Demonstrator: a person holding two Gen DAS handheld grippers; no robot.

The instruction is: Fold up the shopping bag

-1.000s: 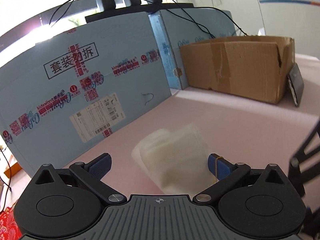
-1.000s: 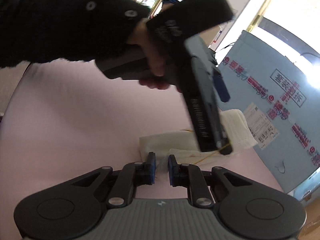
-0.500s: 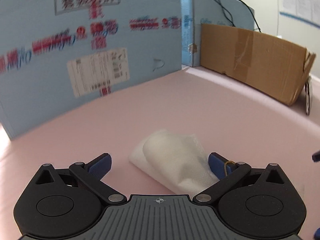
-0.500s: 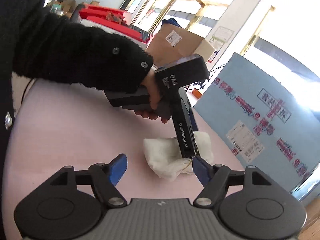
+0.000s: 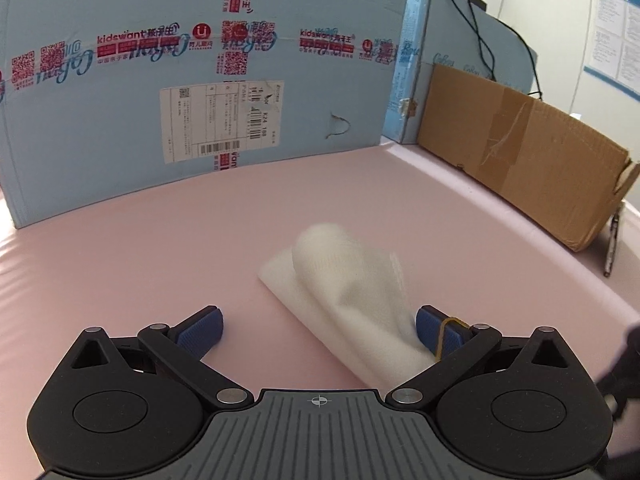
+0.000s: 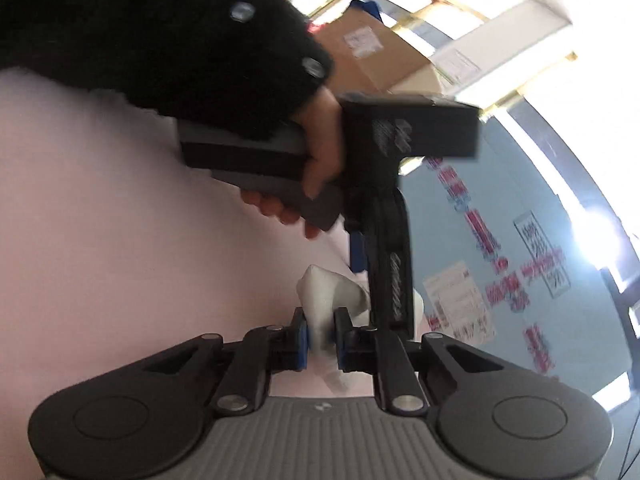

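The white mesh shopping bag (image 5: pixel 344 292) lies as a folded bundle on the pink table (image 5: pixel 120 260), slanting from centre toward the lower right. My left gripper (image 5: pixel 320 328) stands open around its near end; the right finger (image 5: pixel 430 326), with a yellow rubber band on it, touches the bag and the left finger stays apart from it. In the right wrist view my right gripper (image 6: pixel 322 340) is closing, with a bunched end of the bag (image 6: pixel 328 292) pinched between its blue pads. A hand (image 6: pixel 320 168) in a black sleeve holds the left tool just beyond it.
A tall light-blue printed carton (image 5: pixel 200 100) walls off the back of the table. A brown cardboard box (image 5: pixel 520 152) runs along the right side, with a dark flat object (image 5: pixel 612 240) leaning at its end. The right tool shows as a dark blur at the edge (image 5: pixel 624 364).
My right gripper opened wide, moved in over the bag's end and closed on it. My left gripper rolled level and sank closer to the bag, staying open.
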